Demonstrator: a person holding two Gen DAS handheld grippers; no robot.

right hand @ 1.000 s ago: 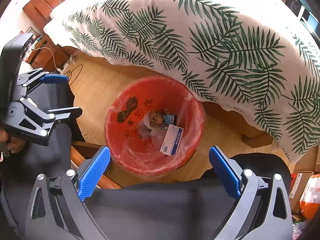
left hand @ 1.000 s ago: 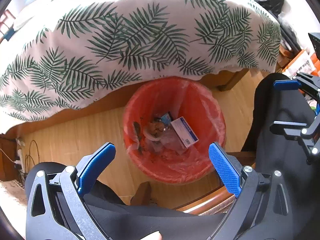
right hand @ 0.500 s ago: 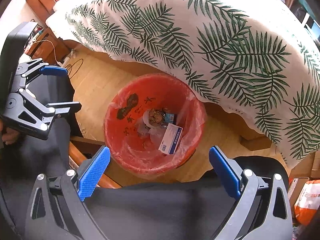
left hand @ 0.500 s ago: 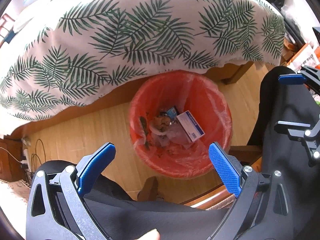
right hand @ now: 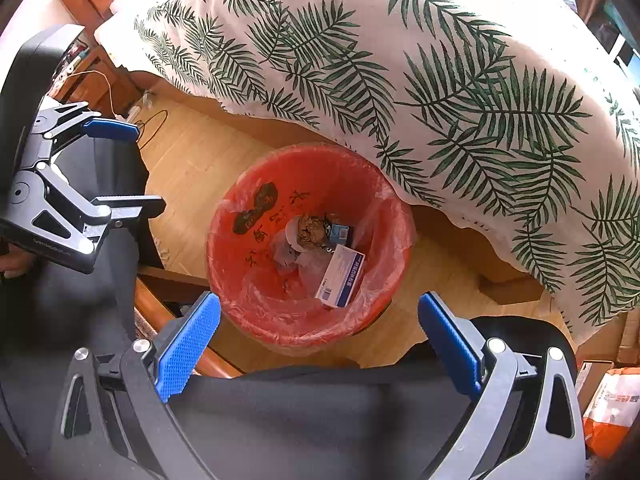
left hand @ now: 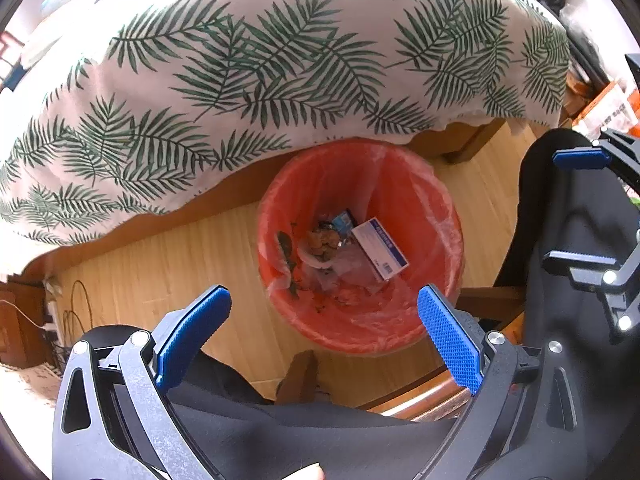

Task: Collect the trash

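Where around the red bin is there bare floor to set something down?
Bare wood floor lies left of the red bin, bordered by the leaf-print bedspread and cables. A narrower strip runs between bin and bed frame. The bin's bottom is crowded: white box, wrappers.

left gripper (left hand: 324, 320) jaws wide apart above red bin (left hand: 440, 208), white box (left hand: 380, 247) inside
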